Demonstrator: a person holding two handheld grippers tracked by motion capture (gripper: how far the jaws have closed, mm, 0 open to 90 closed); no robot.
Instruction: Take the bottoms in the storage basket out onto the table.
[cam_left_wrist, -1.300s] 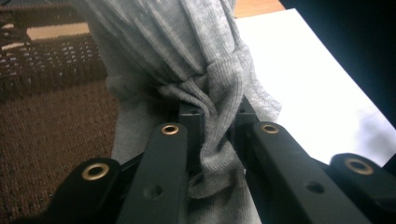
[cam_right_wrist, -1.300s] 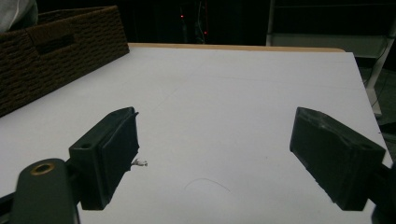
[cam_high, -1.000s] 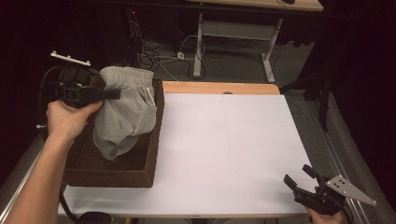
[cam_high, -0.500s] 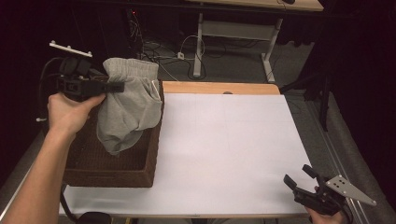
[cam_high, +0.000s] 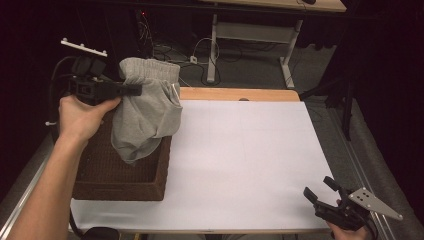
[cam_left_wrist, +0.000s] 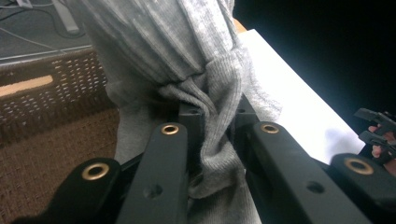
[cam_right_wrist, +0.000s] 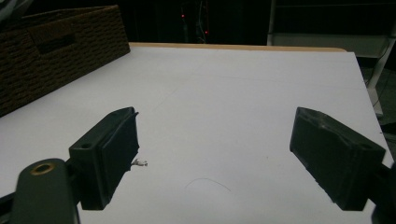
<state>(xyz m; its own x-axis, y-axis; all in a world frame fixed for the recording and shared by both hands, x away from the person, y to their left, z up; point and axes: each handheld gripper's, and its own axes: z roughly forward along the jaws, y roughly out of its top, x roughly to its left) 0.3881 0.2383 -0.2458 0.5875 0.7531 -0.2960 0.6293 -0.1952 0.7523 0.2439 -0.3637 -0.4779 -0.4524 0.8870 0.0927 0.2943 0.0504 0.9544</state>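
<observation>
Hanging ribbed grey knit garment (cam_high: 147, 112), pinched in left gripper (cam_high: 136, 90) jaws, woven brown basket (cam_high: 117, 175)

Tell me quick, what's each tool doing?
Left tool: closed, holding the grey shorts above the basket.
Right tool: open, empty.
</observation>
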